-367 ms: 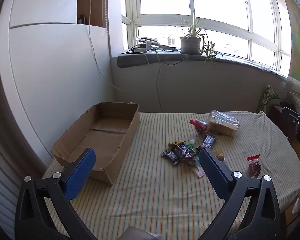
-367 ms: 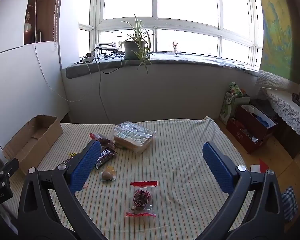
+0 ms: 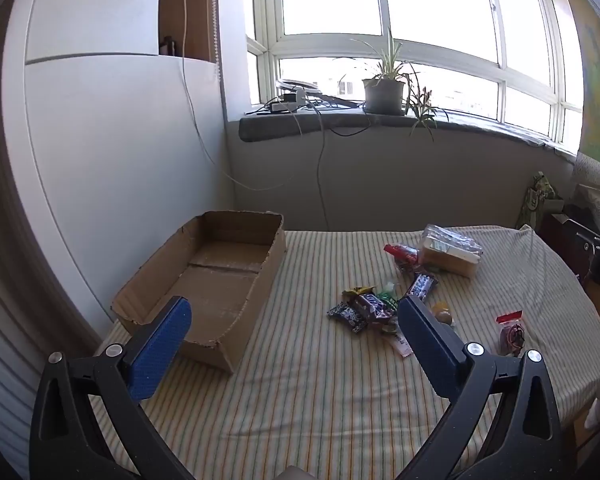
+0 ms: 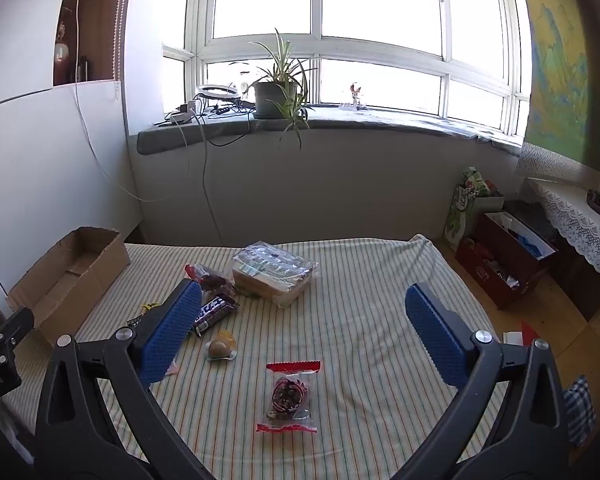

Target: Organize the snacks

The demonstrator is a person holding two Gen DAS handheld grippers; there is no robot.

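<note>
An empty cardboard box (image 3: 220, 276) lies at the left of the striped table (image 3: 300, 392); it also shows in the right wrist view (image 4: 72, 276). Several snacks lie mid-table: chocolate bars (image 3: 370, 308), a clear bag of bread (image 4: 274, 270), a small round sweet (image 4: 218, 348) and a clear red-edged packet (image 4: 288, 396). My left gripper (image 3: 294, 340) is open and empty, held above the table's near edge, beside the box. My right gripper (image 4: 304, 328) is open and empty, above the red-edged packet.
A windowsill with a potted plant (image 4: 276, 92) and cables runs behind the table. A white panel wall (image 3: 120, 160) stands left of the box. Boxes and bags (image 4: 504, 248) sit on the floor at the right.
Both views have shifted only slightly; the snacks and box lie where they were, and both grippers remain open.
</note>
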